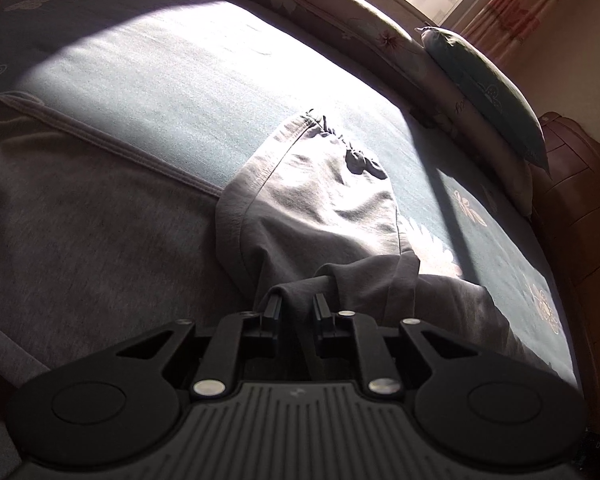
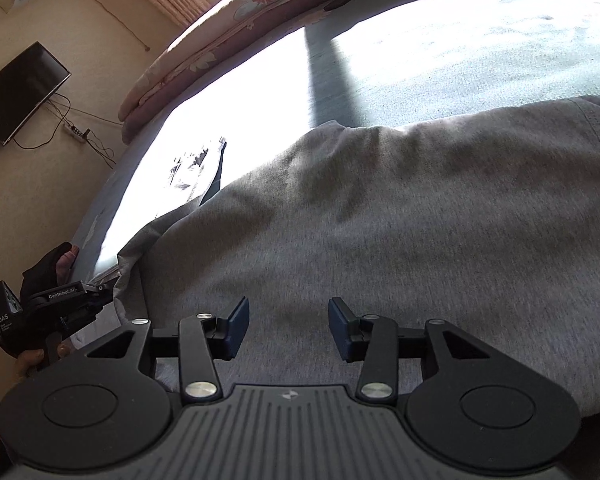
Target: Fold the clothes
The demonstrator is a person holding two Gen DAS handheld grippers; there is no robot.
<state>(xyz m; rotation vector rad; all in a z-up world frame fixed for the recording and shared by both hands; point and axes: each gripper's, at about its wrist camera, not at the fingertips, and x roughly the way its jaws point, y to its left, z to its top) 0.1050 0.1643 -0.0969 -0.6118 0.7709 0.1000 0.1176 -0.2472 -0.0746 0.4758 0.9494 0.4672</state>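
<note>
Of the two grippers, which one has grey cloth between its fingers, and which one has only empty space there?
The left gripper: a fold of the grey garment sits between its narrow fingers. The right gripper stands wider, above flat cloth, with nothing between its fingers.

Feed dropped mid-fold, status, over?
Left gripper: jaws narrow, grey garment fold between. Right gripper: jaws open, empty, over garment. Nothing in the way.

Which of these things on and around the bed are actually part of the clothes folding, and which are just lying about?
Part of the job:
- grey garment
- its sleeve
- left gripper
- right gripper

Just lying about:
- pillow
- television
- power strip
- curtain
</note>
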